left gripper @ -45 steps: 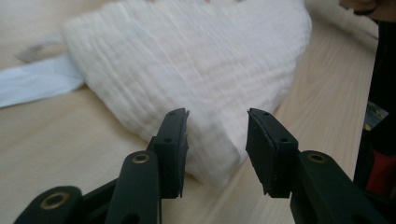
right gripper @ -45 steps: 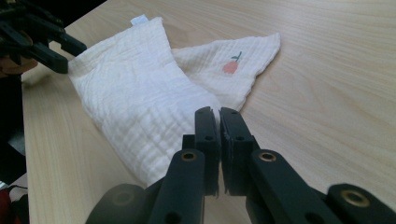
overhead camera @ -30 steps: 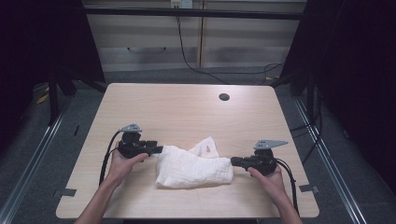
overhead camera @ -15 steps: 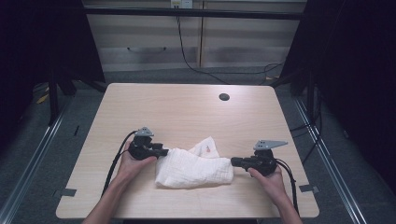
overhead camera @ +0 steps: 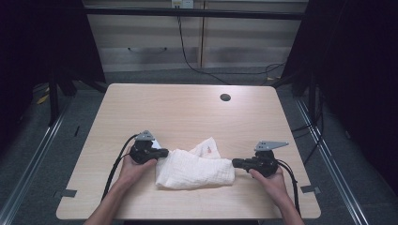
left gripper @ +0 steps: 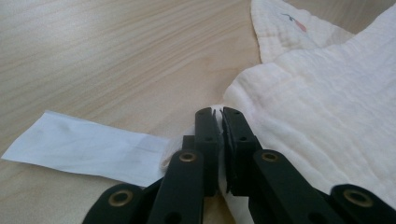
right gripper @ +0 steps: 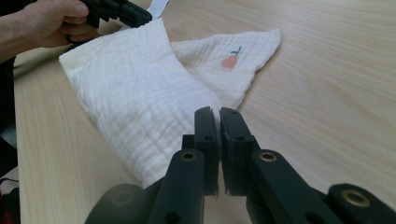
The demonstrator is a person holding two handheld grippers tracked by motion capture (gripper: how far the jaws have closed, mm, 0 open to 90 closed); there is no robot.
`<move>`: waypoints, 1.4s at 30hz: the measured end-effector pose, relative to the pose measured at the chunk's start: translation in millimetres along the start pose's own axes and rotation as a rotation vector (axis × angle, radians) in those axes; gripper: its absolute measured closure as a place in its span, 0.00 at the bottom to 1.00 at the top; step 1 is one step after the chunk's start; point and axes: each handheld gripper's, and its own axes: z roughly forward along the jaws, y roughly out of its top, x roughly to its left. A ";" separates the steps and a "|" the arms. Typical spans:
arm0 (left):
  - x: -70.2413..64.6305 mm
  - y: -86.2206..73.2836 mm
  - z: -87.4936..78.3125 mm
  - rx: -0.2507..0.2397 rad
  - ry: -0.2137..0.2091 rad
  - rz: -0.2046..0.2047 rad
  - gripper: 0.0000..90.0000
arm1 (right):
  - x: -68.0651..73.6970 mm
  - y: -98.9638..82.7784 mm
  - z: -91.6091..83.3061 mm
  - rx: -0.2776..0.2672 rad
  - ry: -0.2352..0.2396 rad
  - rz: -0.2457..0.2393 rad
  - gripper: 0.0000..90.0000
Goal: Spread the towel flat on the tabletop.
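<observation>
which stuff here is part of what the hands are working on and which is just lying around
In the job:
- white crinkled muslin cloth with a small orange fruit print
- white paper-like label strip at its edge
- left gripper, fingers closed on the cloth edge
- right gripper, fingers closed at the other end

Lying about:
- dark round hole in the light wooden table
- black cables on the floor

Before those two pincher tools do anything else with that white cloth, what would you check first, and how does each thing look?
1. Left gripper pinching the white cloth: ok, jaws shut with a sliver of fabric between them.
2. Right gripper pinching the cloth: cannot tell, jaws shut at its edge, but no fabric shows between them.
3. Cloth fully on the table: ok.
4. White tag free of the left jaws: cannot tell, it runs under them.
5. Corner with the small fruit print lying flat: ok.
</observation>
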 end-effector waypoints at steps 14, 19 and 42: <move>-5.2 11.2 -36.2 -0.161 -0.057 -0.028 0.95 | -1.2 4.5 -12.0 -0.064 -0.005 0.015 0.96; -2.9 13.4 -48.3 -0.215 -0.062 -0.057 0.95 | -1.6 11.3 -18.3 -0.098 -0.008 0.014 0.96; -0.5 63.7 -93.8 -0.316 -0.022 -0.002 0.96 | -7.4 86.6 -36.2 -0.194 -0.034 -0.053 0.96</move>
